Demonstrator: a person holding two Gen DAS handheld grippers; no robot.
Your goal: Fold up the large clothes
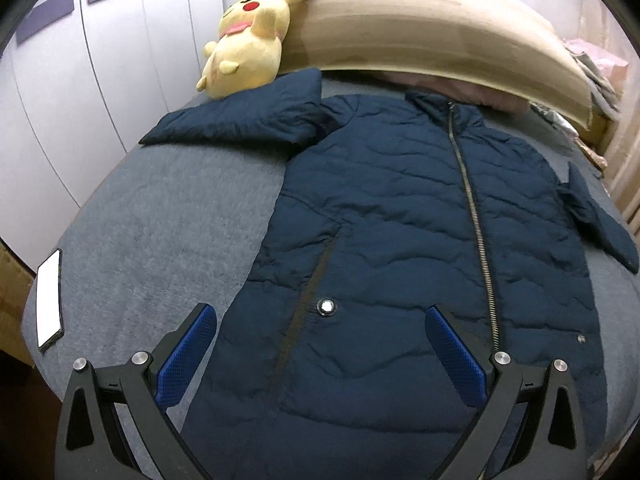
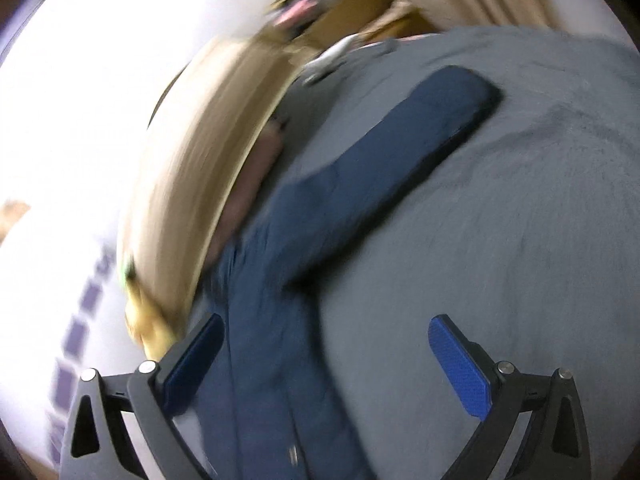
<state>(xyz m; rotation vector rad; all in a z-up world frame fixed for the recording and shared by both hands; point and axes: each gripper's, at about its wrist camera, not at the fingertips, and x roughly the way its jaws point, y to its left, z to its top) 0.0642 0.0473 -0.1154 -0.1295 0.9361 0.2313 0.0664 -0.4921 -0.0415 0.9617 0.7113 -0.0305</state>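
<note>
We are looking at a bed covered in a soft grey fleece blanket. A navy quilted zip-front jacket is lying flat on it, front up, both sleeves spread outward. A yellow plush toy is resting at the head end, touching one sleeve. A white-screened phone is lying near the blanket's left edge, well apart from the jacket.
</note>
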